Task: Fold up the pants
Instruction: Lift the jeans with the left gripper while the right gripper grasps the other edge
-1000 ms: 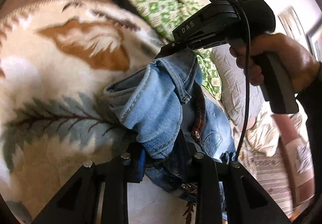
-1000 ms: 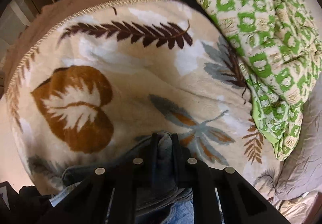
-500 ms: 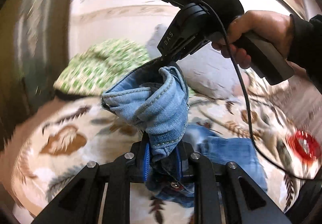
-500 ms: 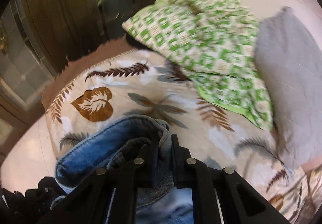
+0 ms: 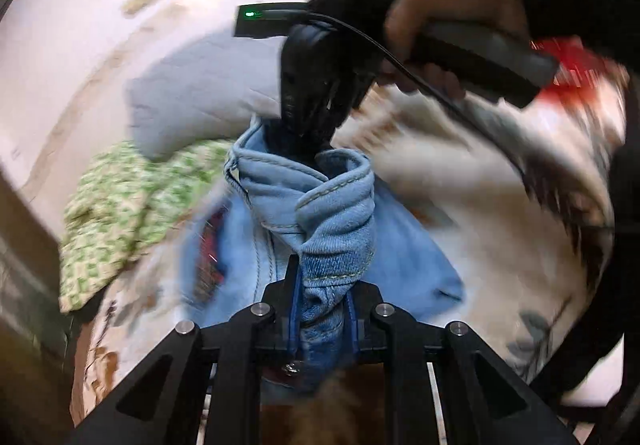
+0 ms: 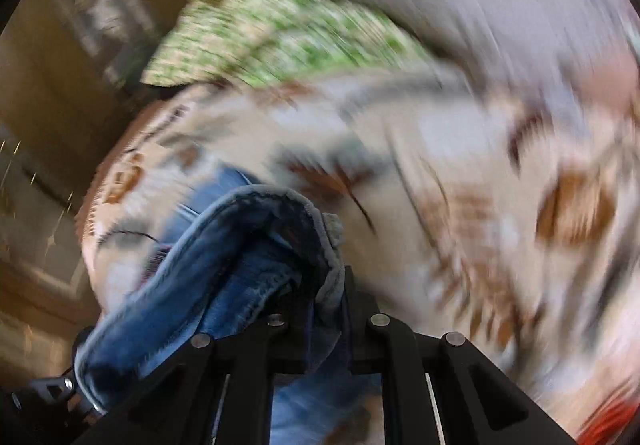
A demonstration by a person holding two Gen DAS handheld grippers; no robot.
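Observation:
Light blue jeans hang bunched over a leaf-patterned blanket. My left gripper has a thick fold of denim between its pads, and its jaws are still closing on it. Straight ahead in the left wrist view, my right gripper, held by a person's hand, pinches the waistband from above. The right wrist view is blurred: the right gripper is shut on a darker fold of the jeans above the blanket. The rest of the jeans trails down onto the bed.
A green checked quilt lies crumpled at the left beside a grey pillow; both also show as the quilt and pillow in the right wrist view. A red object is at the right. Wooden furniture stands beyond the bed's edge.
Both grippers have swung fast across the bed and rolled, carrying the jeans along. The denim between them has twisted into a tighter bunch, and the left jaws have narrowed on it.

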